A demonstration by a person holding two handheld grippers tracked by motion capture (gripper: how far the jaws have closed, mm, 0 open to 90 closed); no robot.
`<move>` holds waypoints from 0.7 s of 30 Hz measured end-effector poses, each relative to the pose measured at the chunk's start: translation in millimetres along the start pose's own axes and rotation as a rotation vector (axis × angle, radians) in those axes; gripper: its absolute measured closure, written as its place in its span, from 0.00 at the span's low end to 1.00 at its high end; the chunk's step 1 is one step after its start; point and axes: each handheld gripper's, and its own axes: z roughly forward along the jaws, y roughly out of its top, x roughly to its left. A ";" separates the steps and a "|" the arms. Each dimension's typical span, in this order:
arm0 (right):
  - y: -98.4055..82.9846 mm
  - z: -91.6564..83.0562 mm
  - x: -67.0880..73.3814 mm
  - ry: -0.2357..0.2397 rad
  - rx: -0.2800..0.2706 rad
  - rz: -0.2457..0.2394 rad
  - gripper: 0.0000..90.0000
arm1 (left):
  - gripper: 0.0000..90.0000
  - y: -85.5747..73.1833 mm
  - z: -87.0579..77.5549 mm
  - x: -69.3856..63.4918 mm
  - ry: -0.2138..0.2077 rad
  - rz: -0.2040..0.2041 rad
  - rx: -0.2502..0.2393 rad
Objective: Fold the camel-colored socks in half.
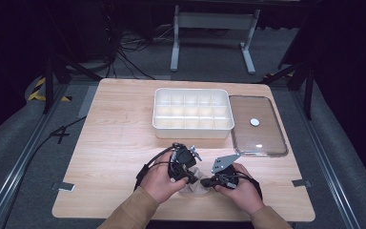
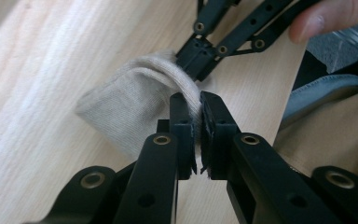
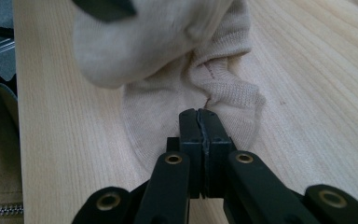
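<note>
A beige sock (image 1: pixel 195 188) lies bunched on the wooden table (image 1: pixel 119 143) near its front edge, between the person's two hands. In the left gripper view my left gripper (image 2: pixel 196 105) is shut on a raised fold of the sock (image 2: pixel 135 102), with fabric pinched between the pads. The right gripper (image 2: pixel 193 60) bites the same fold from the far side. In the right gripper view my right gripper (image 3: pixel 199 116) is shut on the sock's ribbed edge (image 3: pixel 214 91). From above, the left gripper (image 1: pixel 191 179) and right gripper (image 1: pixel 205 182) nearly meet over the sock.
A white compartment tray (image 1: pixel 192 125) sits at the table's middle back. A clear lid (image 1: pixel 267 138) with a white round knob (image 1: pixel 254 122) lies to its right. The front table edge runs just behind the hands, with a tan sleeve (image 2: pixel 335 135) beside it.
</note>
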 end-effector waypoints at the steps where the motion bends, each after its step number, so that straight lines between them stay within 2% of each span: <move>1: -0.4 0.0 -0.1 0.002 -0.003 0.004 1.00 | 0.94 1.1 1.7 -0.9 -0.001 0.006 0.004; 10: -1.7 0.5 -1.3 0.004 -0.019 -0.003 1.00 | 0.94 3.9 16.0 -0.1 -0.010 0.010 0.029; 14: -2.8 0.4 -2.1 0.008 -0.028 -0.002 0.99 | 0.93 4.6 21.6 1.7 0.000 0.017 0.041; 18: -3.0 -0.2 -2.1 0.000 -0.034 -0.006 0.97 | 0.93 2.7 24.2 5.4 0.020 0.000 0.034; 21: -4.0 -0.5 -3.1 -0.001 -0.043 -0.001 0.96 | 0.93 0.2 25.9 10.6 0.015 -0.022 0.025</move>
